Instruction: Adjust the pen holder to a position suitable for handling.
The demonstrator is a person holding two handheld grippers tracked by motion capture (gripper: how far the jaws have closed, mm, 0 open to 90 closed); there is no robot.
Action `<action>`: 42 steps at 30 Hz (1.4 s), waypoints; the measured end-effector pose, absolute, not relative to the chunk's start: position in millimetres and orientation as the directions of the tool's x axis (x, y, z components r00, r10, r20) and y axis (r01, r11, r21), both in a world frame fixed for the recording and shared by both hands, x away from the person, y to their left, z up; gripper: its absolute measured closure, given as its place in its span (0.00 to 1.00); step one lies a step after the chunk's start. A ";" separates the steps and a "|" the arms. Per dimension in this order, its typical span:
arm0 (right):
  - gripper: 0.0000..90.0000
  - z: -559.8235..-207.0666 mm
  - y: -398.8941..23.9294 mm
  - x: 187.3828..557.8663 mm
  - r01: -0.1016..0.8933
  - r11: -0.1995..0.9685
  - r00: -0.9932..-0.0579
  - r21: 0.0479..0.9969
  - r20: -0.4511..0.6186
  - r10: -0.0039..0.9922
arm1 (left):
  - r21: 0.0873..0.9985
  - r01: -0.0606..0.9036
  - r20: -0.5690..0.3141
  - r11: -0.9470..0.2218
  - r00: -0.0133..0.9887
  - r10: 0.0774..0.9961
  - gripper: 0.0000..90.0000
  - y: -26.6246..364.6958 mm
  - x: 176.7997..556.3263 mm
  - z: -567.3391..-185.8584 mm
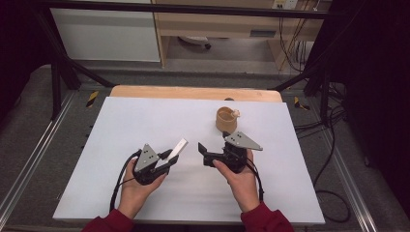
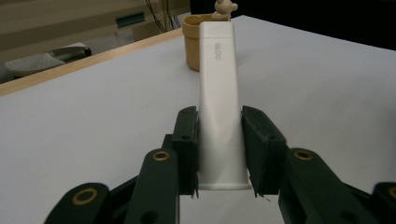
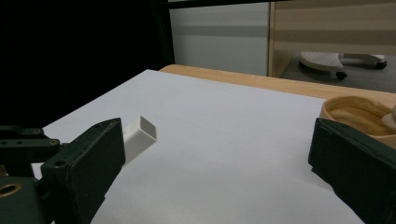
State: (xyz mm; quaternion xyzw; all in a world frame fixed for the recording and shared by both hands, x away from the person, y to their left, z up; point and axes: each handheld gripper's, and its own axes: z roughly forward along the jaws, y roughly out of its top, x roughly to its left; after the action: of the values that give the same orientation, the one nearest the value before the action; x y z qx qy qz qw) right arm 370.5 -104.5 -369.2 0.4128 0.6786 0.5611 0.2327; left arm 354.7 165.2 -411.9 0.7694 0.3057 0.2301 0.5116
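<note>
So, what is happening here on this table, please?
A person works at a white table with a tool in each hand. The left tool is shut on a white tube, gripping it near its flat end, so the tube points toward a tan cup at the far side. The right tool is open and holds nothing; it hangs between the tube and the cup. A small figure sits on the cup's rim.

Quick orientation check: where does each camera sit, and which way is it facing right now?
High view: above the near edge, facing forward and down on the white table; both hands and red sleeves show.
Left gripper view: on the left gripper, facing along the white tube it clamps, toward the tan cup.
Right gripper view: on the right gripper, open, facing across the table.
Shared: tube and cup.
</note>
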 end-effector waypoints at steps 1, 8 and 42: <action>0.04 -370.0 -102.3 369.9 0.306 0.021 -0.557 0.952 0.161 0.814 | 0.927 0.233 0.044 -0.293 0.710 0.703 0.75 164.2 354.2 -412.7; 0.04 -371.2 -95.3 368.2 0.312 0.001 -0.585 0.950 0.191 0.788 | 0.928 0.226 0.046 -0.296 0.719 0.694 0.75 157.2 350.3 -415.3; 0.16 -386.4 -85.0 365.1 0.416 -0.108 -0.600 0.903 0.361 0.713 | 0.946 0.179 0.059 -0.270 0.726 0.685 0.75 147.1 339.7 -413.4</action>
State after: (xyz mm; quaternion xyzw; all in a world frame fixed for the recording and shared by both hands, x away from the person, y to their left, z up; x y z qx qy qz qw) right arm 365.1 -85.0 -386.4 0.4299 0.6567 0.6074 0.1225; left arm 339.7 147.1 -413.4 0.7607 0.2839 0.2375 0.5332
